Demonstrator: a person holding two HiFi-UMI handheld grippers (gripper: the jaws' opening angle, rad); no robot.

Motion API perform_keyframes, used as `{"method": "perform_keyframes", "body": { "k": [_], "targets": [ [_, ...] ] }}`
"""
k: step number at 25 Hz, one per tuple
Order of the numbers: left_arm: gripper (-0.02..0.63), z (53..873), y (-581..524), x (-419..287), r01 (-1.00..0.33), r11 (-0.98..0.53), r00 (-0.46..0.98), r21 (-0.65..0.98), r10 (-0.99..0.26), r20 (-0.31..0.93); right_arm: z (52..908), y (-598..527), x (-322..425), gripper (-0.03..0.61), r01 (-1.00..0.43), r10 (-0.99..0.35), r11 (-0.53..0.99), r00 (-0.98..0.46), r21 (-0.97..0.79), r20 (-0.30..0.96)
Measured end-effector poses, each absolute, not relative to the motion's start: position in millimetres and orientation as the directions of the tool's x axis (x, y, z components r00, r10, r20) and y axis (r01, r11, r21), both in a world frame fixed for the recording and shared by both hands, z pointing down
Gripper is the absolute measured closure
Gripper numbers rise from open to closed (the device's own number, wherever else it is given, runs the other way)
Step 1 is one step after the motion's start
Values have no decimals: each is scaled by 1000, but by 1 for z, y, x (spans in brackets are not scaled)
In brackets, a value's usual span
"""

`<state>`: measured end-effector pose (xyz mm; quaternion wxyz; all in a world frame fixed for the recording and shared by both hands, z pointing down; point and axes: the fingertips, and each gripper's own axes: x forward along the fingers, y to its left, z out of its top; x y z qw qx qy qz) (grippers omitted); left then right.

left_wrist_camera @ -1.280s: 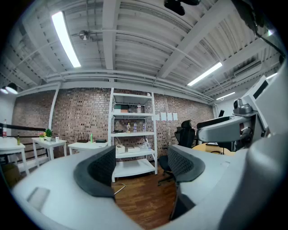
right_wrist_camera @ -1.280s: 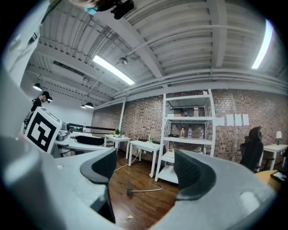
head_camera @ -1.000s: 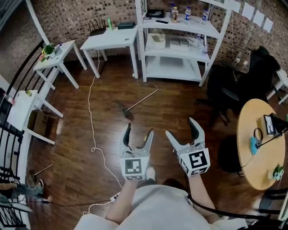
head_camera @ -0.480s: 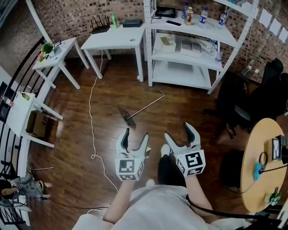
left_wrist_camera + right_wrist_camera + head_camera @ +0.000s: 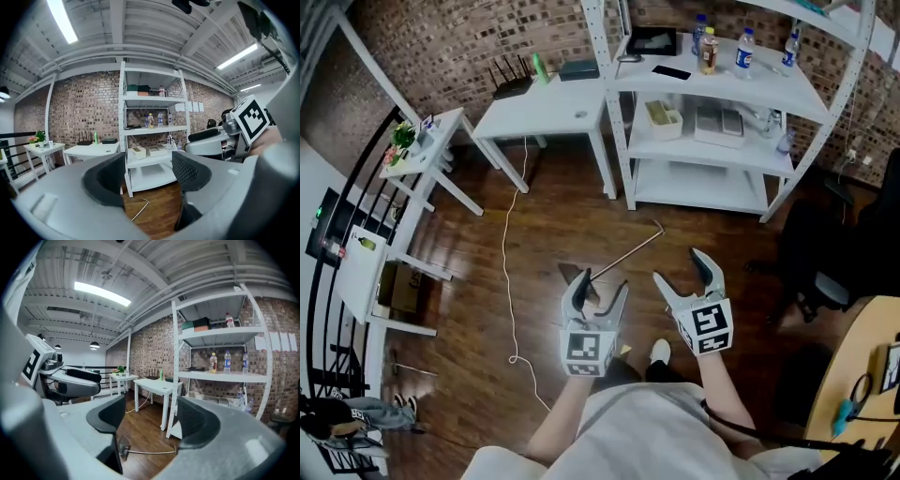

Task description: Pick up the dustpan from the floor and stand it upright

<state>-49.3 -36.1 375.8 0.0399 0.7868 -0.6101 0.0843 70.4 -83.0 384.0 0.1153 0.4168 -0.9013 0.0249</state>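
Observation:
The dustpan (image 5: 574, 275) lies flat on the wooden floor, its long thin handle (image 5: 630, 247) running up and right toward the shelf rack. My left gripper (image 5: 601, 283) hovers over the pan end and hides part of it; its jaws are closing with nothing between them. My right gripper (image 5: 680, 267) is beside the handle's right, jaws also closing on nothing. In the left gripper view the handle (image 5: 140, 209) shows on the floor below the gripper (image 5: 147, 176). The right gripper view shows the pan (image 5: 123, 449) low between the jaws of the gripper (image 5: 150, 420), some way ahead.
A white shelf rack (image 5: 724, 141) with bottles and boxes stands just beyond the handle. A white table (image 5: 548, 105) is at its left, with a white cable (image 5: 507, 281) trailing across the floor. Black chairs (image 5: 839, 253) stand at the right, small white side tables (image 5: 422, 150) at the left.
Both grippers and the person have moved forward across the floor to the dustpan. The left gripper now overlaps the pan end. The right jaws have narrowed.

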Motion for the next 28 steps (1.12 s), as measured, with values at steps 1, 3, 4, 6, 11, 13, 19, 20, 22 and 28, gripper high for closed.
{"method": "perform_keyframes", "body": {
  "k": [1,3,4,6,11,13,19,20,22,28],
  "targets": [
    [284,381,-47,-49,-966,-256,245,-35,-949,198,393,-94,70,245,-758,-740,651,-625,31,249],
    [285,396,-63,-48,-964,-266,252,-24,-937,243,415,-103,70,245,-764,-727,645,-624,-27,286],
    [288,406,-72,-49,-962,-272,257,-21,-930,263,426,-108,69,245,-765,-720,642,-625,-52,302],
    [288,428,-96,-50,-956,-294,279,-3,-909,308,451,-121,64,252,-768,-705,635,-621,-85,342],
    [288,493,-148,-45,-924,-378,367,65,-823,433,513,-155,70,258,-816,-681,545,-564,-191,468],
    [290,507,-177,-45,-902,-428,403,53,-792,458,520,-182,71,263,-839,-691,500,-535,-212,487],
    [301,589,-244,-58,-858,-509,459,68,-701,545,575,-233,48,290,-853,-628,471,-504,-226,592],
    [302,608,-255,-64,-855,-513,460,73,-687,563,588,-242,42,290,-852,-619,475,-500,-218,605],
    [307,650,-281,-77,-848,-526,454,61,-663,595,622,-270,28,291,-849,-609,487,-497,-203,618],
    [327,818,-317,-101,-864,-496,385,88,-538,750,763,-309,7,291,-842,-485,464,-501,-275,717]
  ]
}}
